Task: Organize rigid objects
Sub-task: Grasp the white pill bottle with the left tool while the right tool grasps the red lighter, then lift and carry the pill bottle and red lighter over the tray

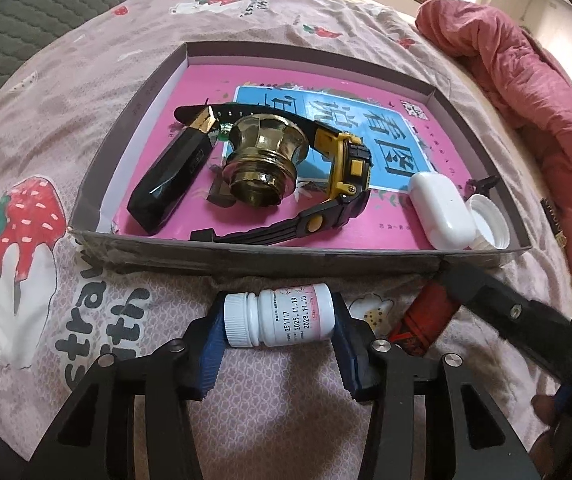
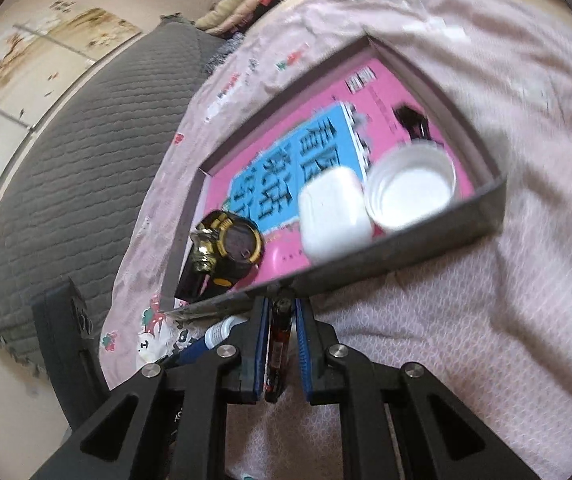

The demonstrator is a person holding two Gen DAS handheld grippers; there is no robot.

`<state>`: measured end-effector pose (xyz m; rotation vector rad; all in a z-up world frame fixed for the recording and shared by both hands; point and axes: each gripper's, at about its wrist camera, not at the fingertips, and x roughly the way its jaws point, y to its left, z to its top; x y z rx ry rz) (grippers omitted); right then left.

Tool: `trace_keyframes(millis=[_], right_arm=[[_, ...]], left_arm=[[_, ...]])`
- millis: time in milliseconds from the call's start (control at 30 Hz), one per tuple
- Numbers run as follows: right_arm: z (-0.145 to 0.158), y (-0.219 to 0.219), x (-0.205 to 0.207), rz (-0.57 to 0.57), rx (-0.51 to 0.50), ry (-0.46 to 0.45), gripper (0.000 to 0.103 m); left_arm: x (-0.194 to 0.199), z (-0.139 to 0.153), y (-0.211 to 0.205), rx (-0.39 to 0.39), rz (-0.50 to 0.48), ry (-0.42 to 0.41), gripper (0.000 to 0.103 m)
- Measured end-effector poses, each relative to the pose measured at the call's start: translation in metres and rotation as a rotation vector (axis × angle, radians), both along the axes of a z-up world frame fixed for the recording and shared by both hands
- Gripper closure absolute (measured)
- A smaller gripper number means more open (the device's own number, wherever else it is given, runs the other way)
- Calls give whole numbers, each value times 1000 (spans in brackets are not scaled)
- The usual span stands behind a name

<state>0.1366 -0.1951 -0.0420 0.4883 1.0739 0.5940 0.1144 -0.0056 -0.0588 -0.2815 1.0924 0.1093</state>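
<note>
Cylindrical white plastic bottle (image 1: 278, 315), shallow cardboard tray (image 1: 286, 254)

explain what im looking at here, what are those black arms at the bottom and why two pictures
Each picture comes from a camera fixed on a hand-held claw, one in each of a person's hands, looking along its two fingers. Both look at a bedspread with a shallow box on it.

In the box: a pink book, a black and yellow watch, a brass fitting, a black case, a white earbud case and a white cap.

The left claw grips a white pill bottle end to end. The right claw is shut on a thin red and black object.
</note>
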Motion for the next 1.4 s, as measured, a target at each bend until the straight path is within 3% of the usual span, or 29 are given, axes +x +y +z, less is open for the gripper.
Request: trace_keyframes(millis=[133, 667, 900, 1200, 1400], right_arm=[[1, 3, 2, 14, -20, -11, 89], [-52, 14, 4, 42, 123, 229, 88], [-40, 25, -1, 89, 63, 153, 90], [1, 25, -10, 117, 17, -44, 92], [17, 19, -9, 106, 37, -111, 92]], left_arm=[[-1, 2, 0, 2, -1, -4, 54], [-9, 0, 10, -32, 12, -2, 54], [-12, 5, 14, -36, 18, -12, 54], [-15, 28, 22, -30, 31, -61, 54], [-17, 40, 24, -19, 38, -92, 54]])
